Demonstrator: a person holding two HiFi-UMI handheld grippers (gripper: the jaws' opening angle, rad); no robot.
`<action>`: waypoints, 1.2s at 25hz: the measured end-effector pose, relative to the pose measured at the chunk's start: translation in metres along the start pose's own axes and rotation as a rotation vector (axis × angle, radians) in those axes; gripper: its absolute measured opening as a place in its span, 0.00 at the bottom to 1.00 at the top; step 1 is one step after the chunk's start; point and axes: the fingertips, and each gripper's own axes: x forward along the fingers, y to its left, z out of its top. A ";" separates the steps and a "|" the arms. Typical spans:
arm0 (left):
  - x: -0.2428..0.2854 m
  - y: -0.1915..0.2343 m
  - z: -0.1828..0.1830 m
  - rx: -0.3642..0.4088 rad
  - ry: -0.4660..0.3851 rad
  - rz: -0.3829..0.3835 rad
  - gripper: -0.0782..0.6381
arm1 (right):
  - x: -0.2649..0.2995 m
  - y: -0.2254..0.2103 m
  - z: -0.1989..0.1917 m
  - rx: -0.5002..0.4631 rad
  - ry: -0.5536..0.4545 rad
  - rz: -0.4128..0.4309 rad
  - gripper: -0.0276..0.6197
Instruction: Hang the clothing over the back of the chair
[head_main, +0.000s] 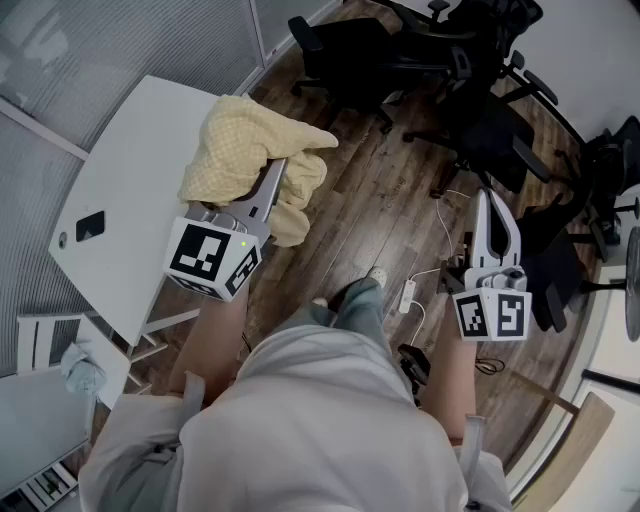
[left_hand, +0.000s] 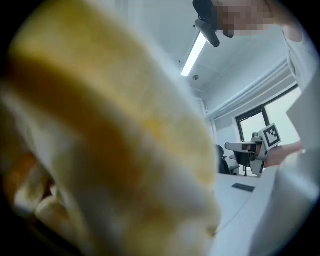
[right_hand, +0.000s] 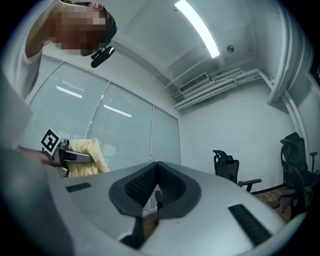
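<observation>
Dangling clothing (head_main: 255, 150): a pale yellow, crumpled garment is held up at the left of the head view, bunched at the top, with folds hanging below. It is seen over the right edge of the white table; whether it touches the table cannot be told.
Left gripper (head_main: 278, 175): it is clenched on the clothing, with its tips buried in the fabric. In its own view nearly everything is covered by blurred yellow cloth. Its marker cube (head_main: 213, 257) is turned toward the head camera.
Right gripper (head_main: 487, 200): it is clenched on nothing. In its own view the two dark ridged pads are seen pressed together at the tips, with no cloth between them. It is held well apart from the clothing, at the right, above the floor.
Office chairs (head_main: 470, 120): several black swivel chairs are grouped at the far right, well apart from the clothing. None is touched by either gripper, and no cloth is laid on any back.
Table (head_main: 130, 150): a white top is seen at the left, with a dark flat object (head_main: 90, 225) lying on it near its left edge.
Floor (head_main: 380, 190): dark wood boards are seen between the table and the chairs. A white power strip (head_main: 407, 295) and its cable are laid near the person's feet.
</observation>
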 end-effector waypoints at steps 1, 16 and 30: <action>-0.001 0.000 0.000 -0.001 0.002 0.001 0.18 | 0.000 0.001 0.000 0.000 0.001 0.000 0.07; 0.007 0.002 0.006 0.022 -0.010 -0.016 0.18 | 0.005 -0.002 0.002 0.056 -0.001 0.005 0.08; 0.038 0.001 -0.009 -0.007 0.030 -0.015 0.18 | 0.047 -0.021 0.000 0.073 0.000 0.064 0.08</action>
